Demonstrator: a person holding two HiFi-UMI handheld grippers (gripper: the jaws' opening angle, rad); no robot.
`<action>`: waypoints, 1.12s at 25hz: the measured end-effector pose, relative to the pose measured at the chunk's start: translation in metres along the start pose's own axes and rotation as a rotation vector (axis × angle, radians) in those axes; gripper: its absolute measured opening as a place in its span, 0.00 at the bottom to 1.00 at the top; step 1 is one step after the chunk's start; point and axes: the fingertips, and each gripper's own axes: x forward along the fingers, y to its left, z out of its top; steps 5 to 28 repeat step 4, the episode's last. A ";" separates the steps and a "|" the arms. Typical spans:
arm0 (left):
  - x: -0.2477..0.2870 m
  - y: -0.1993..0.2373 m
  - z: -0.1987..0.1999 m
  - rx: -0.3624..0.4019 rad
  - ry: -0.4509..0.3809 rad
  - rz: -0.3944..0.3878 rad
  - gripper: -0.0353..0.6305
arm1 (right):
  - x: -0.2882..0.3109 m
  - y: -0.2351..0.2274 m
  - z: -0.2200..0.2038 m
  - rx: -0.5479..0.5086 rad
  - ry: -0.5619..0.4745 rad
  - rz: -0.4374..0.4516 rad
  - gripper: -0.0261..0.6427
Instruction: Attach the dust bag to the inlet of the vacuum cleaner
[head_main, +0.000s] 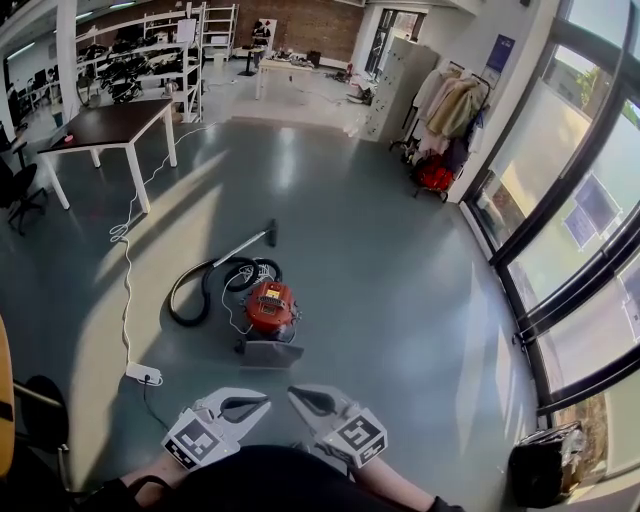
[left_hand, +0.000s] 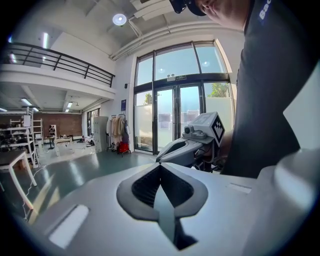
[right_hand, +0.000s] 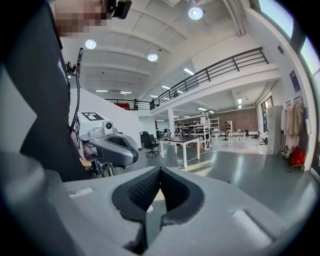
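Note:
The red vacuum cleaner (head_main: 272, 308) stands on the grey floor, with its black hose (head_main: 192, 292) looped to its left and the wand (head_main: 244, 243) behind. A flat grey piece (head_main: 270, 353) lies against its near side; I cannot tell whether it is the dust bag. Both grippers are held close to my body, well short of the vacuum, tips turned towards each other. My left gripper (head_main: 264, 401) (left_hand: 160, 168) is shut and empty. So is my right gripper (head_main: 292, 393) (right_hand: 160, 172). Each shows in the other's view: the right gripper (left_hand: 192, 145), the left gripper (right_hand: 112, 148).
A white power strip (head_main: 143, 375) with its cable lies left of the vacuum. A dark-topped table (head_main: 110, 125) and shelves stand far left, and a coat rack (head_main: 445, 125) far right. A glass wall (head_main: 580, 230) runs along the right, with a black bag (head_main: 545, 465) at its foot.

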 end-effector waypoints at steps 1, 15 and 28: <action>-0.001 0.000 0.000 0.003 0.001 -0.002 0.08 | 0.000 0.001 0.000 0.001 0.002 -0.001 0.03; -0.004 -0.001 0.002 0.007 0.005 -0.005 0.08 | -0.001 0.003 0.000 0.003 0.006 -0.004 0.03; -0.004 -0.001 0.002 0.007 0.005 -0.005 0.08 | -0.001 0.003 0.000 0.003 0.006 -0.004 0.03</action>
